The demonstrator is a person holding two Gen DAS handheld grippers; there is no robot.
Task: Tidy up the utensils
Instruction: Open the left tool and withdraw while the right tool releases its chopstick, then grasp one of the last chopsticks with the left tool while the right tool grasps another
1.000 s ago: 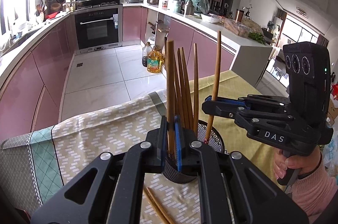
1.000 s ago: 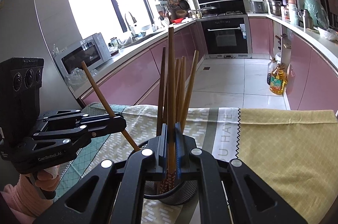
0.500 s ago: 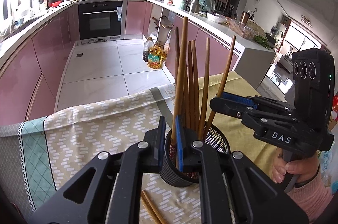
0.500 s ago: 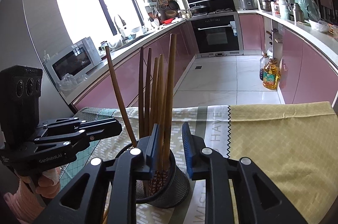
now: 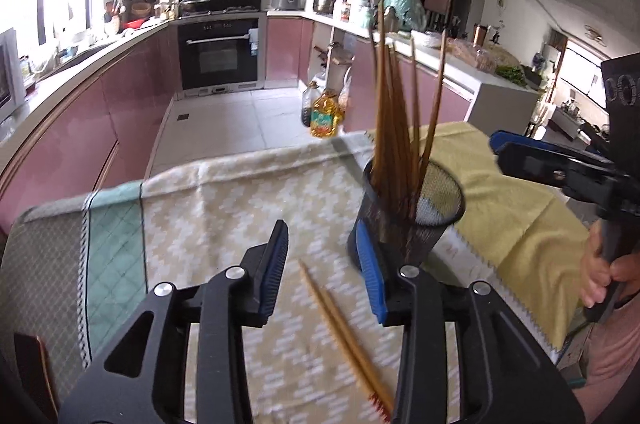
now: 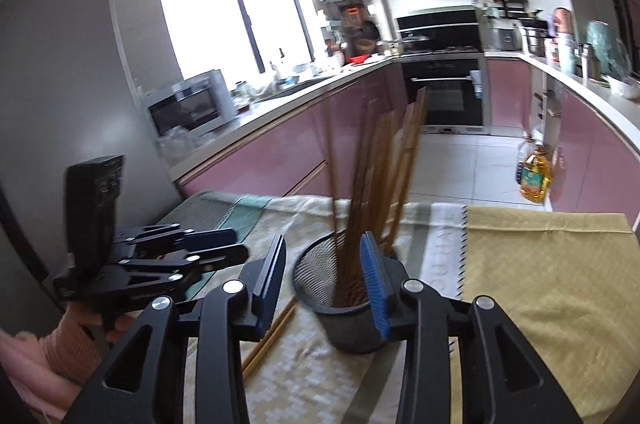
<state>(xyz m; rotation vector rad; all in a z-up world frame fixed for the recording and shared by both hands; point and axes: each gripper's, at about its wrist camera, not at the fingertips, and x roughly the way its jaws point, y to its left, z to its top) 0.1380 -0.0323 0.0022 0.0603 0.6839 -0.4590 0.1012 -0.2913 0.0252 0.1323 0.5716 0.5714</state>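
My left gripper [image 5: 322, 274] is spread, and its jaws have just been opening; nothing is pinched between them. A loose pair of chopsticks [image 5: 344, 336] lies flat on the patterned tablecloth [image 5: 224, 207] in the gap below the jaws, with the red-marked ends toward me. The right-hand pad stands just beside the foot of the black mesh holder [image 5: 412, 207], but I cannot tell if it touches it. The holder stands upright on the cloth, and a bundle of wooden chopsticks [image 5: 394, 111] stands inside it, leaning a little apart from each other.

My right gripper [image 6: 324, 284] is also spread, its jaws have just been opening too, and it holds nothing. Its right-hand pad is in front of the rim of the same holder, and the standing chopsticks rise just behind it, blurred. In this view the loose pair lies on the cloth to the left of the holder, partly hidden by the left-hand finger.

Further to the right of the holder lies a yellow cloth [image 6: 540, 276]. Behind the table I see pink kitchen cabinets [image 6: 280, 151], a black oven [image 5: 218, 53] and a bottle of oil [image 5: 324, 113] on the floor.
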